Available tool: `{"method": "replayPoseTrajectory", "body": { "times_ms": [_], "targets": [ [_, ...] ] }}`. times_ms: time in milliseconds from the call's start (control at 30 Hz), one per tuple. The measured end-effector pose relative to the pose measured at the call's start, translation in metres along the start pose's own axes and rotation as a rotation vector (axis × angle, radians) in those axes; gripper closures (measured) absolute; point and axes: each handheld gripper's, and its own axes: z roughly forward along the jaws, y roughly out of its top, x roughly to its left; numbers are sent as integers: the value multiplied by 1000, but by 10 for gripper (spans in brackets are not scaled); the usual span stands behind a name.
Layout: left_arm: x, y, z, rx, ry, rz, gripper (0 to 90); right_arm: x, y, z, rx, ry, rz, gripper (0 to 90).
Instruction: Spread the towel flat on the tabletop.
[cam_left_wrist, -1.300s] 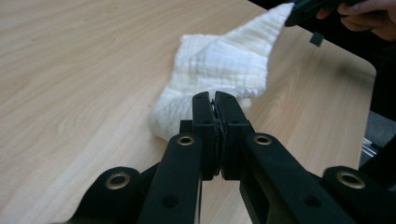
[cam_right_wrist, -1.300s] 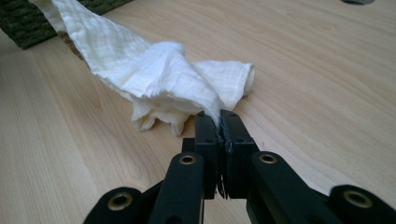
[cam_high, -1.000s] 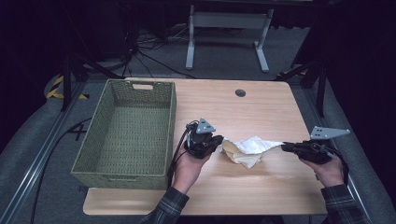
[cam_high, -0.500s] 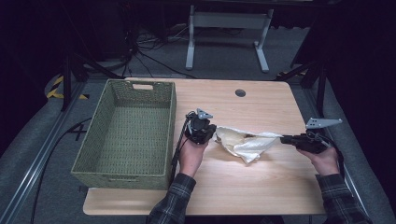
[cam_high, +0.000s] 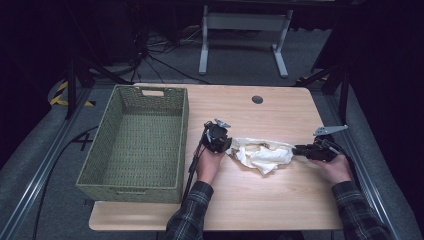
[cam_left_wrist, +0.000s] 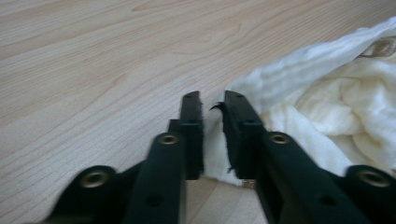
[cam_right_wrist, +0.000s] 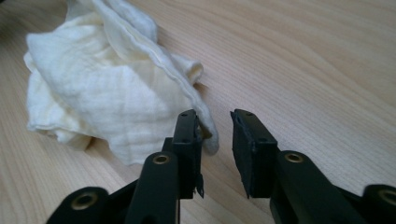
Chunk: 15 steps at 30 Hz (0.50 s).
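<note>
Both tongs, left tongs (cam_left_wrist: 212, 100) and right tongs (cam_right_wrist: 215, 119), have just been opening, now narrowly parted at the cloth (cam_high: 262, 154) on the desk (cam_high: 280, 200)

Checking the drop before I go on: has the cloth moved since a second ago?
Yes. In the high view the cloth now lies flat and stretched further from the basket, toward the table's right edge. Both grippers' jaws have just been opening, releasing it.

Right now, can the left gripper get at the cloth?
Probably yes: the left gripper sits at the cloth's edge, jaws having just been opening with a fold between them, pads apparently not pressing.
</note>
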Motion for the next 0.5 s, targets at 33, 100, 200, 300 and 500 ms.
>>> {"method": "replayPoseTrajectory", "body": {
  "times_ms": [33,100,200,300,500],
  "targets": [
    [-1,0,-3,-3,-1,-2,699,0,0,0,0,0,0,705],
    [-5,1,-12,-20,-13,10,645,3,1,-7,-32,-8,5,663],
    [-12,2,-25,-30,-32,45,594,10,3,-19,-68,-18,-8,639],
    [-19,1,-35,-40,-51,59,589,20,5,-29,-98,-29,-33,618],
    [-32,-8,-40,-19,-136,115,610,41,6,-35,-113,17,-65,639]
  ]
}}
